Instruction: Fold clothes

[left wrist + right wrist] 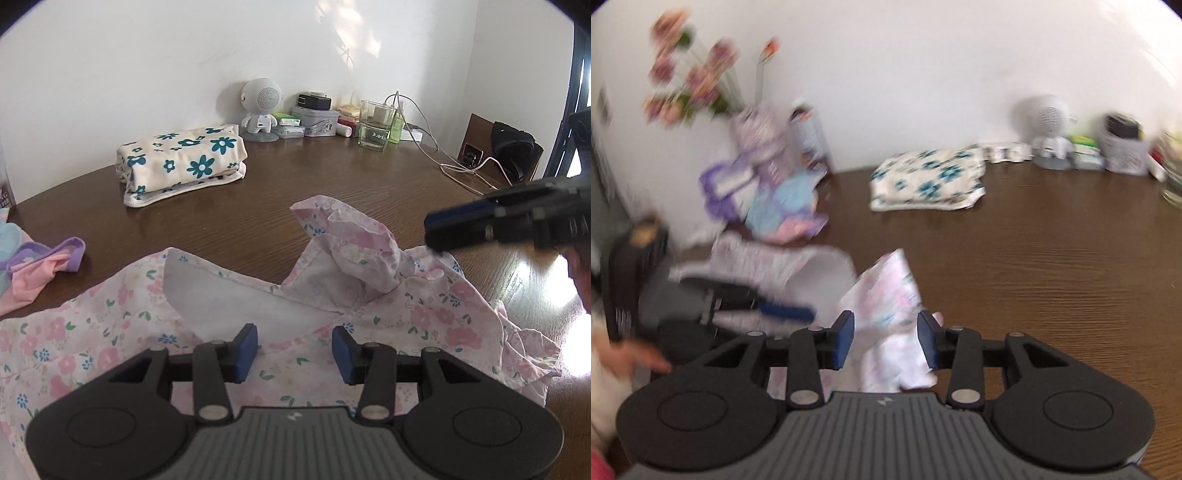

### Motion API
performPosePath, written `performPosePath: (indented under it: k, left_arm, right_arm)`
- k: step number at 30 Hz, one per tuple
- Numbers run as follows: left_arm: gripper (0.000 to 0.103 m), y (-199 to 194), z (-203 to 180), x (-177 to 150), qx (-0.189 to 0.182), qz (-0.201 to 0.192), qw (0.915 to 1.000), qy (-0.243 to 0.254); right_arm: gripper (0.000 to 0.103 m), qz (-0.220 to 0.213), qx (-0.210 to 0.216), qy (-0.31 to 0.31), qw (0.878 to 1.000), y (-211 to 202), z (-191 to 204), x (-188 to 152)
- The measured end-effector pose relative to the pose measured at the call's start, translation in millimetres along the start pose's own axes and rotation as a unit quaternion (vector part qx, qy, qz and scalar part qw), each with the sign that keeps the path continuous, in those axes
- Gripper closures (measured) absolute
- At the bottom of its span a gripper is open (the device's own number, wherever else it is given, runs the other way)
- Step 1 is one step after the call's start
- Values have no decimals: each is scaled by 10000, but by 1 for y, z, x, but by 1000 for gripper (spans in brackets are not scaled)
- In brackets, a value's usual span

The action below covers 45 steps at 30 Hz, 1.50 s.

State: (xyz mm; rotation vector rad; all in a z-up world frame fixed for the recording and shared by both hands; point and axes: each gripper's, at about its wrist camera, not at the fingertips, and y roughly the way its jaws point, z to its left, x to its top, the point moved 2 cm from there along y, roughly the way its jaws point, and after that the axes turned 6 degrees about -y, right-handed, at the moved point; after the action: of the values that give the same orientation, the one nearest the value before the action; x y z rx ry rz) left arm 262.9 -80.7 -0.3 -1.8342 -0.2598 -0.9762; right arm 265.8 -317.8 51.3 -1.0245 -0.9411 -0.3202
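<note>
A white garment with pink flowers (92, 332) lies crumpled on the brown wooden table (258, 221). Its collar is turned back, and a ruffled sleeve (362, 251) stands up at the right. My left gripper (294, 350) hovers open over the garment's middle, with nothing clamped. My right gripper (886, 338) is open with the raised sleeve (890, 288) between its blue pads (846, 339), not pinched. In the left wrist view the right gripper (430, 230) comes in from the right, just above the sleeve. The left gripper (798, 308) shows blurred at the left of the right wrist view.
A folded cream cloth with teal flowers (181, 162) lies at the back of the table. A pink and purple garment (44, 266) is bunched at the left edge. Along the wall stand a robot-shaped speaker (260, 110), a tin box (316, 120), a glass (375, 125), cables (454, 166) and a flower vase (753, 125).
</note>
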Motion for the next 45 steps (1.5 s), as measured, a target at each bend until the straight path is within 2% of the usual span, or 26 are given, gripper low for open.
performPosePath:
  k: [2, 3, 11, 14, 16, 17, 20, 23, 25, 29, 33, 34, 35, 36, 38, 41, 45]
  left_arm:
    - [60, 0, 0, 0, 4, 8, 10000, 5]
    - [60, 0, -1, 0, 14, 15, 10000, 21]
    - [60, 0, -5, -1, 64, 16, 9996, 286]
    - [59, 0, -3, -1, 18, 18, 9997, 245]
    - [59, 0, -2, 0, -1, 14, 9997, 227]
    - [59, 0, -2, 0, -3, 11, 9997, 227]
    - [59, 0, -4, -1, 32, -5, 9996, 287]
    - [58, 0, -6, -2, 57, -19, 9994, 329]
    - [58, 0, -6, -2, 58, -25, 9994, 330]
    - [56, 0, -7, -3, 66, -32, 9994, 336]
    - [53, 1, -12, -5, 150, -58, 9987, 479]
    - [52, 1, -12, -6, 164, -63, 9986, 500]
    - [52, 1, -12, -6, 167, -65, 9986, 498]
    - [52, 1, -12, -5, 167, -58, 9987, 488]
    - [52, 0, -11, -4, 152, -28, 9989, 443]
    - [52, -10, -7, 0, 129, -153, 9991, 366]
    - [51, -22, 0, 7, 130, -280, 9992, 264]
  right_arm:
    - [65, 41, -251, 15, 9997, 6, -13, 4]
    - [65, 176, -244, -47, 9995, 13, -18, 4]
    - [65, 811, 364, -78, 9960, 69, -21, 7]
    - [66, 947, 412, -224, 9944, 76, -12, 3]
    - [75, 983, 327, -425, 9937, 78, -3, 0]
    - [92, 997, 278, -531, 9932, 79, 2, -1]
    - [98, 895, -80, -819, 9926, 75, 12, -3]
    - [100, 573, -987, -1193, 9863, 61, 19, -2]
    - [100, 506, -1373, -1299, 9807, 53, 19, -3]
    - [100, 641, -1697, -1238, 9756, 56, 12, -12]
    - [98, 656, -1685, -987, 9785, 58, 5, -21]
    - [97, 569, -1553, -787, 9831, 53, 1, -20]
    - [91, 481, -1421, -586, 9869, 48, -3, -18]
    - [82, 393, -1288, -388, 9901, 43, -8, -17]
    - [69, 252, -1204, -263, 9921, 38, -14, -10]
    - [67, 95, -1042, -132, 9944, 35, -23, 0]
    - [64, 376, -801, -156, 9960, 60, -28, 6]
